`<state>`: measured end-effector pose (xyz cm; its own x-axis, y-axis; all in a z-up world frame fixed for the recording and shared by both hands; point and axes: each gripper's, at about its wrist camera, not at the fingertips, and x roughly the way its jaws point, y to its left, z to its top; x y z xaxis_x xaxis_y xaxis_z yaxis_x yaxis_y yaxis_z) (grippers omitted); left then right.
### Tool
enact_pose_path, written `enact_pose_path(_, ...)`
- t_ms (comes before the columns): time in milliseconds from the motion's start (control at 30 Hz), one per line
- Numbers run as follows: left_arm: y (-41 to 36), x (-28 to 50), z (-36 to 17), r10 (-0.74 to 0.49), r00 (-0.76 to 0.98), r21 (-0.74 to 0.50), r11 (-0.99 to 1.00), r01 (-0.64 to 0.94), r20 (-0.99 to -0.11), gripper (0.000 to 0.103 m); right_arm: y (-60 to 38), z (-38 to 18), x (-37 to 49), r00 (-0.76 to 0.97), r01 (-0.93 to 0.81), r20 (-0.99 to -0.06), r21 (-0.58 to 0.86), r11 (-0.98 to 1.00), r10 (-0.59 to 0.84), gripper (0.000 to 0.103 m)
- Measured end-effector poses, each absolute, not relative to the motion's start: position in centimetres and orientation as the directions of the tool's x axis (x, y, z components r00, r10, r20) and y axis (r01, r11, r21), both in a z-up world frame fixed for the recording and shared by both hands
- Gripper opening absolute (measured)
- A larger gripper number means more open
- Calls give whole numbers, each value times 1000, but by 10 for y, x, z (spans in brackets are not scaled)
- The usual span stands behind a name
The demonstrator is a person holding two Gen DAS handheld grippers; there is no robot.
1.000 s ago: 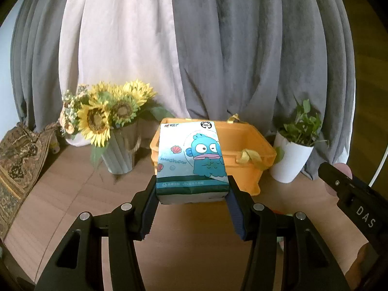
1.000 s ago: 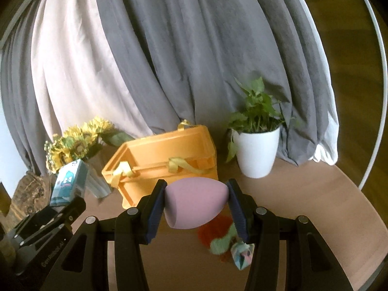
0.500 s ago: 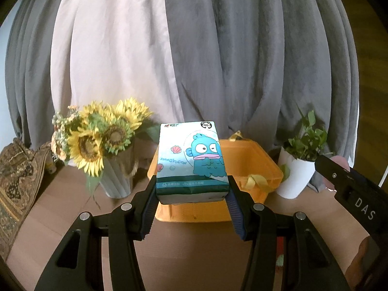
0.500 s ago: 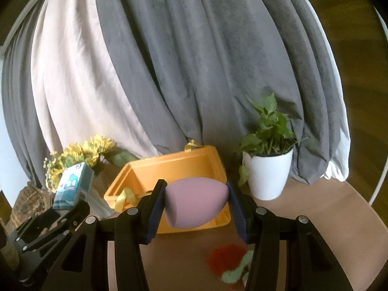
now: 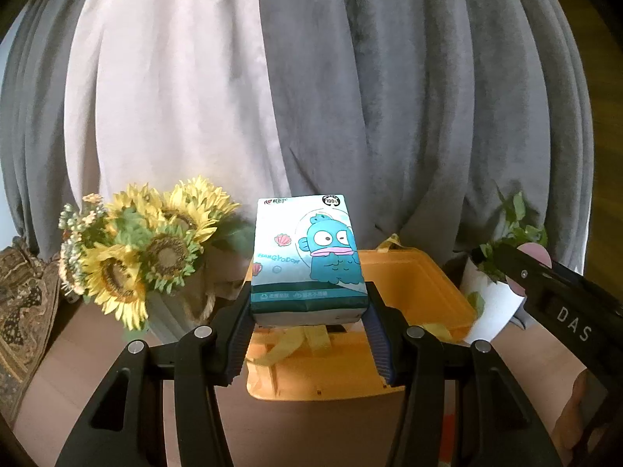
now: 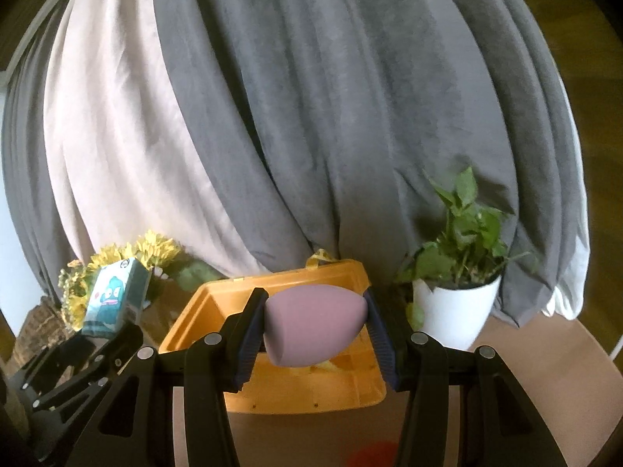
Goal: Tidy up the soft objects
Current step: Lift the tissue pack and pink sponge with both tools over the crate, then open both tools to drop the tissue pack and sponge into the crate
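The left gripper [image 5: 309, 311] is clamping the tissue pack [image 5: 307, 257], hanging over the orange bin [image 5: 420, 284] at twelve o'clock. The right gripper [image 6: 315, 327] is squeezing the pink sponge [image 6: 313, 325] above that bin's open top.

The left gripper [image 5: 309, 311] clamps a tissue pack [image 5: 307, 260] between its pads, above an open orange bin [image 5: 420, 284] on a wooden table [image 5: 70, 369]. Sunflowers [image 5: 144, 257] stand left; a potted plant [image 5: 502, 272] stands right, behind the right gripper [image 5: 545, 292].
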<state>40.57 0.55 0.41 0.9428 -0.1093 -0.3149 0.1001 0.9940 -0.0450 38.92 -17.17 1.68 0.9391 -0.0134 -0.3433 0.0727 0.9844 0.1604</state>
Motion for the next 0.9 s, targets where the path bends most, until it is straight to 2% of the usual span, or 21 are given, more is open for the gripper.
enact_pose_path(467, 3, 468, -9, -121, 929, -50, 993, 111, -349, 52, -165, 5, 458, 921, 69, -389, 147, 987, -6, 51)
enact_pose_path(900, -6, 520, -37, -139, 887, -48, 990, 132, -441, 52, -163, -21, 508, 883, 66, -469, 119, 991, -2, 51)
